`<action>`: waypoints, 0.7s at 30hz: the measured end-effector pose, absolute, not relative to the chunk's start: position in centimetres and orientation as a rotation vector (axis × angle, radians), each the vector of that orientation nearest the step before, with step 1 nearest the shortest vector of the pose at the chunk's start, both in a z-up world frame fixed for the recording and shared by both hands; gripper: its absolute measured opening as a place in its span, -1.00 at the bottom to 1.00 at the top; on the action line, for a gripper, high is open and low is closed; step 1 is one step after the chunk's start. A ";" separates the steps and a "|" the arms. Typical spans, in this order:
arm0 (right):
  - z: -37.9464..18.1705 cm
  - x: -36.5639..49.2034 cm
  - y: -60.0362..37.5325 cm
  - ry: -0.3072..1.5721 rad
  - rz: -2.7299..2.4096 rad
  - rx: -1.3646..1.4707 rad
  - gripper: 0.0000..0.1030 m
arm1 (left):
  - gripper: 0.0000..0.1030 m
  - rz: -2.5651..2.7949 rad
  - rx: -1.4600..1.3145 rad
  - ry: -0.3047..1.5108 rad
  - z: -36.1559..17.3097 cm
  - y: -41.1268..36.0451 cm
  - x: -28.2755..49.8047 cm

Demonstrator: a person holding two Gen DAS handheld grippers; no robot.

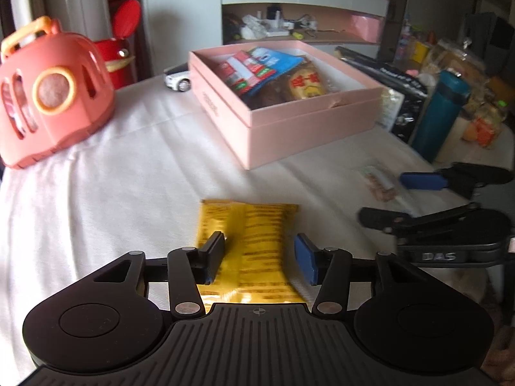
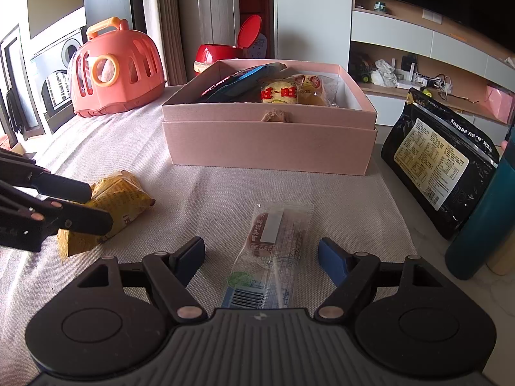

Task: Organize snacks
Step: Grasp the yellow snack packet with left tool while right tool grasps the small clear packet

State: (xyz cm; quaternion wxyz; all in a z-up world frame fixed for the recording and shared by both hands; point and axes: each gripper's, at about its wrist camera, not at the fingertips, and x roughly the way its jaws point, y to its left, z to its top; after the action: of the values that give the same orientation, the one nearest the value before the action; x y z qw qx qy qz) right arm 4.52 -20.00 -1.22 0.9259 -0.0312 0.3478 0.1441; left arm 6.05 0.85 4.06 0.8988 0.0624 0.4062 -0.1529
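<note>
- Right, the left gripper (image 1: 259,257) sits low over the yellow snack packet (image 1: 254,244), fingers spread to either side of it; its own camera shows a gap at each pad, nothing pinched.
- Over in the right wrist view the left gripper (image 2: 96,207) comes in from the left edge, and here that yellow snack packet (image 2: 112,206) looks puffed up and crumpled between the dark fingers, something its own camera flattens out. Whether a pad touches it from this angle, I cannot tell.
- The right gripper (image 2: 261,259) has its blue-padded fingers wide apart, straddling the clear sausage wrapper (image 2: 273,251) lying on the white cloth (image 2: 193,189), with cloth showing on both sides of the wrapper.
- From the left camera that clear sausage wrapper (image 1: 381,181) is only a blur by the right gripper (image 1: 391,197).
- The pink box (image 2: 270,143) stands open behind both snacks, already holding several packets.
- The left view looks down into it: red, blue and yellow packets. The right view shows its front wall and a torn notch in the rim.
- Writing now: "DAS" on the right gripper body in the left view; a barcode on the sausage wrapper; red Chinese characters on a yellow packet inside the box; a pale label panel on the black pouch (image 2: 437,167), too small to read.
- The coral toy carrier (image 1: 48,93) sits left of the box and the teal bottle (image 1: 439,115) right.
</note>
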 end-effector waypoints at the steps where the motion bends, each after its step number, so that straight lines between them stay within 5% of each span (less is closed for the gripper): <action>1: -1.2 4.5 -20.0 0.713 0.296 -0.064 0.53 | 0.06 -0.307 0.125 0.836 4.0 1.1 6.1; 21: -1.3 4.6 -20.0 0.713 0.298 -0.064 0.55 | 0.16 -0.335 0.040 0.809 3.8 3.2 6.1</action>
State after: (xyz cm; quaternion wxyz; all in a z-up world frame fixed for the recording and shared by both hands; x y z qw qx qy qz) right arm 4.57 -20.05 -1.26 0.9257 -0.0314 0.3477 0.1453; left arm 6.05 3.17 3.79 0.9055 0.0195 0.3917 -0.1621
